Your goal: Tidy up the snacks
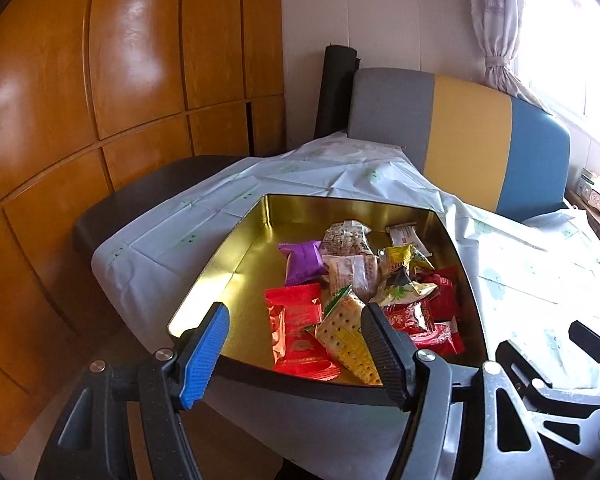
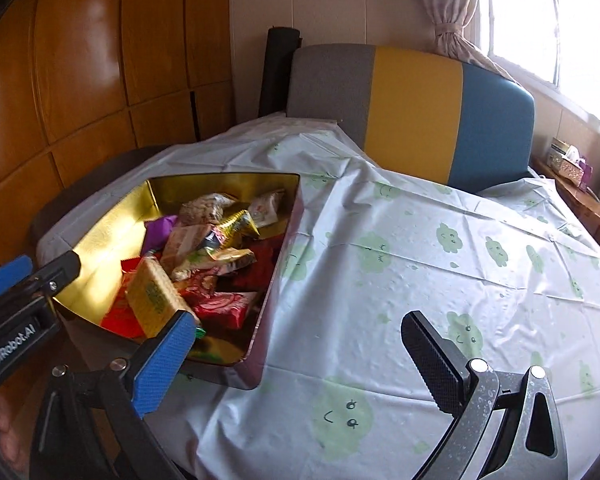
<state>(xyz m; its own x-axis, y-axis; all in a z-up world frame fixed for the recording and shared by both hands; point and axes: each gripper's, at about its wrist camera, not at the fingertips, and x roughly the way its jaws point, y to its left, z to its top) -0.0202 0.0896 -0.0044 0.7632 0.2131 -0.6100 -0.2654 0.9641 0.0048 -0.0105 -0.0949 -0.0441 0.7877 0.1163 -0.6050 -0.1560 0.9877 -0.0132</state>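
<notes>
A gold-lined tin box (image 1: 236,264) sits on the table near its left edge, and also shows in the right wrist view (image 2: 112,220). It holds several wrapped snacks: a purple pack (image 1: 304,262), red packs (image 1: 300,332), a yellow cracker pack (image 1: 348,340) and clear nut bags (image 1: 346,238). My left gripper (image 1: 296,356) is open and empty, just in front of the box's near rim. My right gripper (image 2: 296,364) is open and empty above the tablecloth, right of the box. The cracker pack also shows in the right wrist view (image 2: 152,300).
A white tablecloth with green cloud prints (image 2: 440,264) covers the table. A grey, yellow and blue chair back (image 2: 412,108) stands behind it. Wooden cabinet doors (image 1: 80,120) line the left. A window with a curtain (image 2: 452,12) is at the right.
</notes>
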